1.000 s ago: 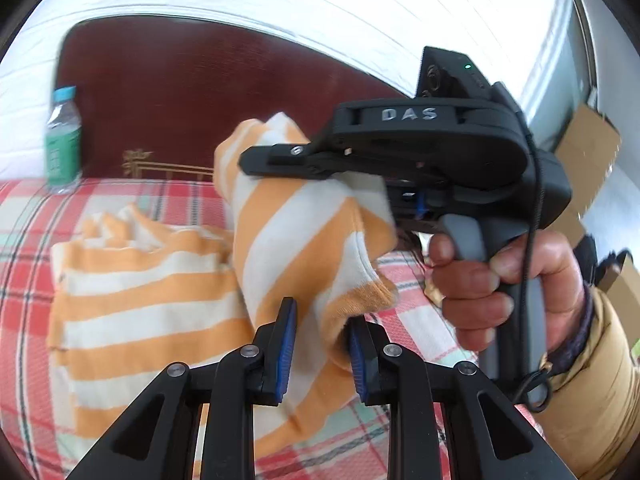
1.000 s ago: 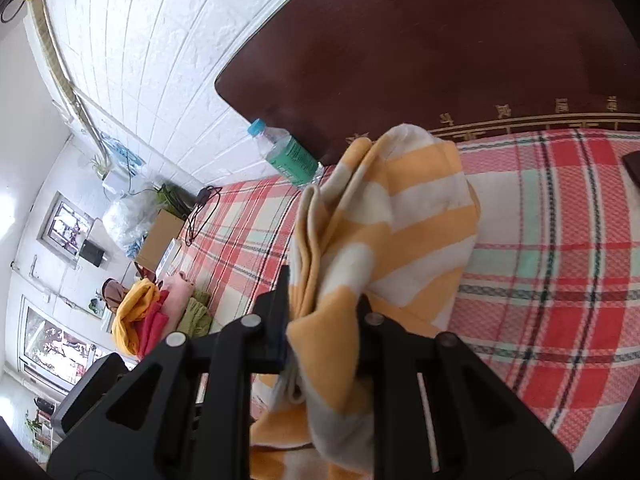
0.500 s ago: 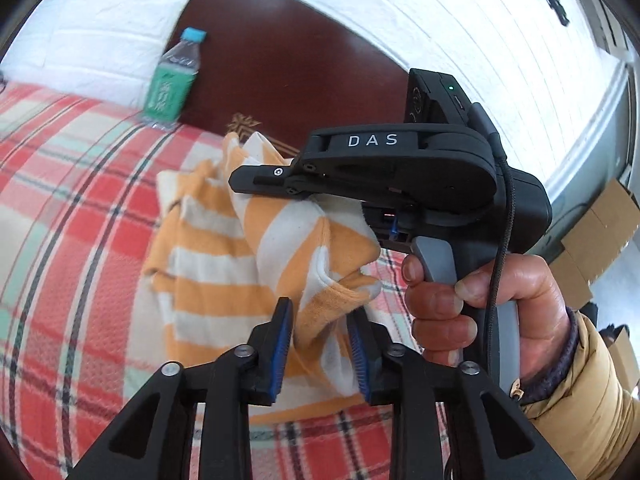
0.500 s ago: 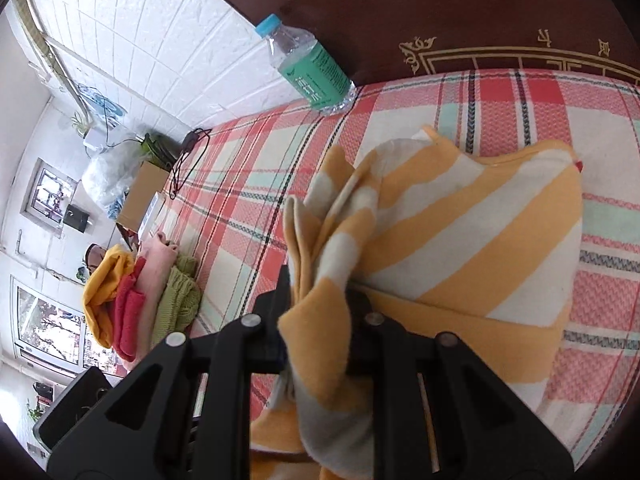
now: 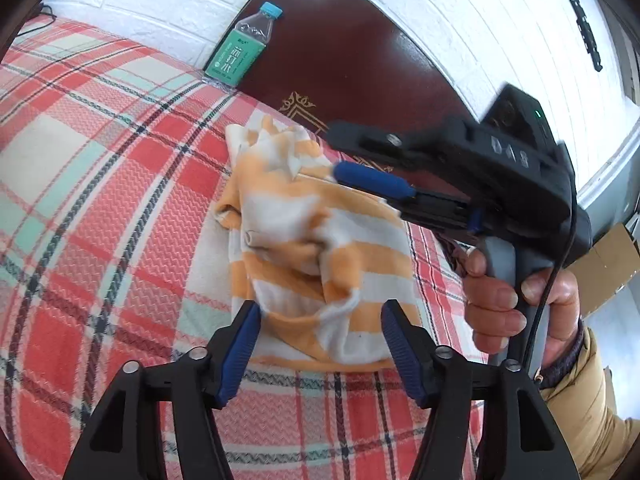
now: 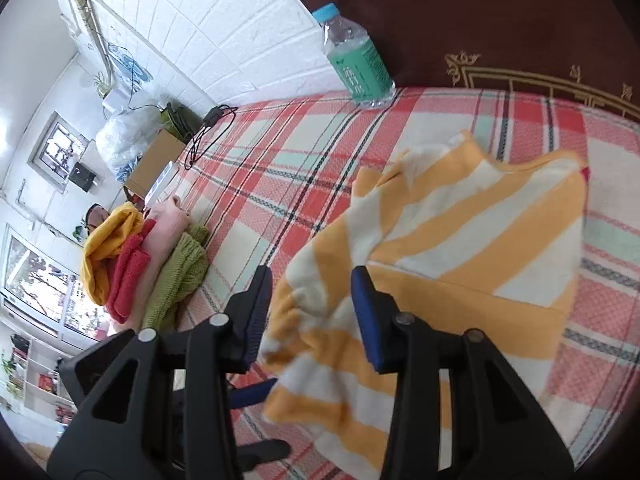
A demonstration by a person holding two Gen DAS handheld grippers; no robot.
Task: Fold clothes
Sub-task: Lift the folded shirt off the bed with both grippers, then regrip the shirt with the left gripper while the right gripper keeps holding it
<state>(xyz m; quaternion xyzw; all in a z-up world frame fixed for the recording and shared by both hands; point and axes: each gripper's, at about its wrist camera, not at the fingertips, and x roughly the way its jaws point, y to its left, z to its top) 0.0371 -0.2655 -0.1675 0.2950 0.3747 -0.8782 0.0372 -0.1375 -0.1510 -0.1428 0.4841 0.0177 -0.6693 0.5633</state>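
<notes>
An orange and white striped garment (image 5: 304,248) lies folded and bunched on the plaid bedspread (image 5: 100,184). My left gripper (image 5: 320,344) is open, its jaws on either side of the garment's near edge. My right gripper (image 6: 310,308) is open too, with the cloth's edge (image 6: 312,320) loose between its jaws. In the left wrist view the right gripper (image 5: 372,160) hovers above the far part of the garment, a hand on its handle. The garment fills the right half of the right wrist view (image 6: 472,248).
A water bottle with a green label (image 5: 240,52) (image 6: 356,60) stands by the dark wooden headboard (image 5: 344,64). A pile of yellow, red, pink and green clothes (image 6: 140,264) lies at the bed's far side. Cardboard boxes (image 5: 608,264) stand beside the bed.
Both grippers have opened and let go of the striped garment, which has dropped onto the bedspread. The right gripper has tilted and drawn back a little.
</notes>
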